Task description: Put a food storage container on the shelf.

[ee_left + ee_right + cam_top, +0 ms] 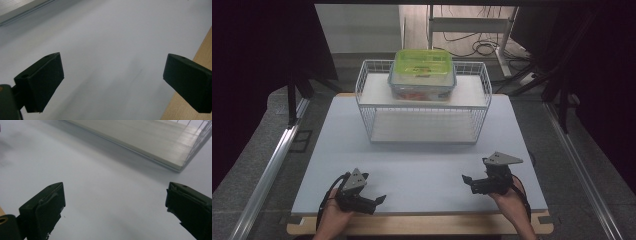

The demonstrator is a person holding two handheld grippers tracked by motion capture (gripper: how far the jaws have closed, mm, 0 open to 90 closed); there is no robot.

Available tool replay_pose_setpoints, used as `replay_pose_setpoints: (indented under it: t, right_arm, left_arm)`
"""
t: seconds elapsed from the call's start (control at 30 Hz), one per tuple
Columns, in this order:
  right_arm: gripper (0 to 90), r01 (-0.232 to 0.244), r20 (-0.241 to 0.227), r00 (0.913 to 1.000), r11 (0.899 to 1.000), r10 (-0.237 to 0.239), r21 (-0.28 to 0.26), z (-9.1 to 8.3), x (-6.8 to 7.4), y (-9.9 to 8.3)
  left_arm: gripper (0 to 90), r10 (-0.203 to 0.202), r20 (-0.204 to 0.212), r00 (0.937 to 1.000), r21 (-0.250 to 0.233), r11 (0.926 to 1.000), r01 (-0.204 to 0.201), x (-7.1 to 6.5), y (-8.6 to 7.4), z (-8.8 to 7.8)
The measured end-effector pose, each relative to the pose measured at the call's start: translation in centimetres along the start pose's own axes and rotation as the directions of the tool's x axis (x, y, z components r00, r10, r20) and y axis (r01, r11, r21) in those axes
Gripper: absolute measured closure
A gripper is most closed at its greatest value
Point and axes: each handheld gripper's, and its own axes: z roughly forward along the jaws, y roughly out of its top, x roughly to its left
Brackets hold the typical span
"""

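A clear plastic food container (422, 75) with a lime-green lid sits on the top shelf of a white wire rack (371, 112) at the far side of the bench (422, 175). The left hand-held gripper (377, 201) and right hand-held gripper (468, 181) hover near its front edge, jaws wide and empty.

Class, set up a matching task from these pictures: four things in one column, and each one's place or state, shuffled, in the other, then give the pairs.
Things:
1. lidded food box
2. wire rack
3. left tongs
4. right tongs

Places or states:
A. open, near the table's front edge at the high view's left
B. on the rack's upper shelf, green lid on
C. open, at the high view's right, pointing left
D. at the far middle of the grey mat, lower shelf bare

Pairs: 1-B, 2-D, 3-A, 4-C
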Motion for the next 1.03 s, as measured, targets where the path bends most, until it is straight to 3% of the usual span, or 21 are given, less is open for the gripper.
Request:
replay_pose_setpoints:
  t: [0.37,0.73,1.03]
  right_arm:
    - [2.7,-0.028,0.016,0.9995,0.999,0.028,0.015,-0.2,-1.0,-2.0]
    - [2.5,-0.020,0.032,0.9993,0.999,0.019,0.049,0.1,-1.3,-3.7]
    - [2.3,-0.008,0.016,0.9998,0.996,0.006,0.093,0.9,-1.2,-4.4]
  left_arm:
    - [3.1,-0.004,0.006,1.0000,0.016,0.9999,0.004,0.0,0.0,0.2]
    - [3.1,-0.009,0.010,0.9999,0.030,0.9995,0.009,0.0,-0.1,0.4]
    - [3.1,-0.016,0.009,0.9998,0.043,0.9989,0.016,0.1,-0.1,0.5]
